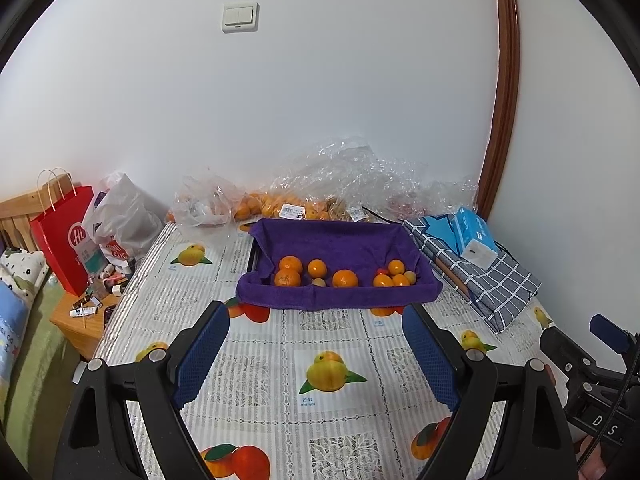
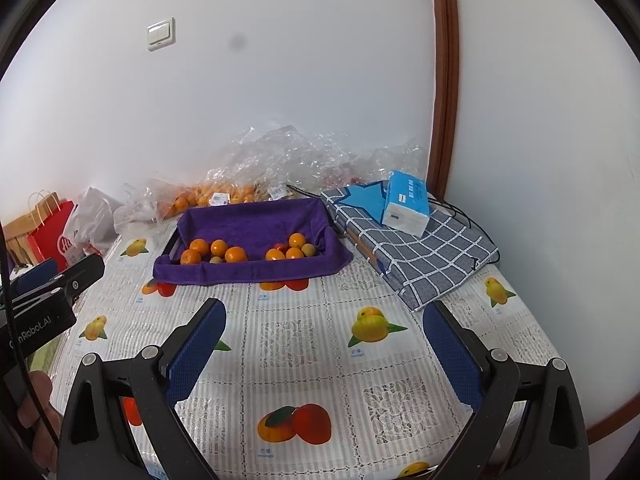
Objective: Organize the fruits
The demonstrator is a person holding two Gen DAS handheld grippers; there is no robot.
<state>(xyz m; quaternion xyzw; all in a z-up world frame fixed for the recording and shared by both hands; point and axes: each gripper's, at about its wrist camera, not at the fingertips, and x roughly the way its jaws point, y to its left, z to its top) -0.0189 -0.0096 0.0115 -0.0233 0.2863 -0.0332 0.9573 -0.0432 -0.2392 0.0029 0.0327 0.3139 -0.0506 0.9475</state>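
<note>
- The left gripper [image 1: 316, 354] is hanging nearest the lens over the tablecloth [image 1: 256, 384], its blue pads [image 1: 202, 354] spread wide and gripping nothing.
- The right gripper [image 2: 324, 354] is hovering beside it over the same cloth, likewise spread wide with nothing between its pads [image 2: 196, 352].
- At the far left, a red bag [image 1: 64, 240] and a grey plastic bag [image 1: 124, 216] are standing by the table edge.
- Behind the tray, clear bags of oranges [image 1: 264, 204] are lying against the wall.
- The tray [image 1: 340, 240], lined with a purple towel, is sitting mid-table, well ahead of both grippers.
- Inside it, four oranges [image 1: 316, 274] are sitting in the left half near the front edge, with a small pale fruit [image 1: 318, 282] among them.
- In the right half, smaller oranges [image 1: 394, 276] are clustering with a red fruit [image 1: 383, 271] and another pale one [image 1: 411, 277].
- To the right, a tissue pack [image 1: 476, 236] is resting on a folded checked cloth [image 1: 488, 280], which is lying just beside the tray.
</note>
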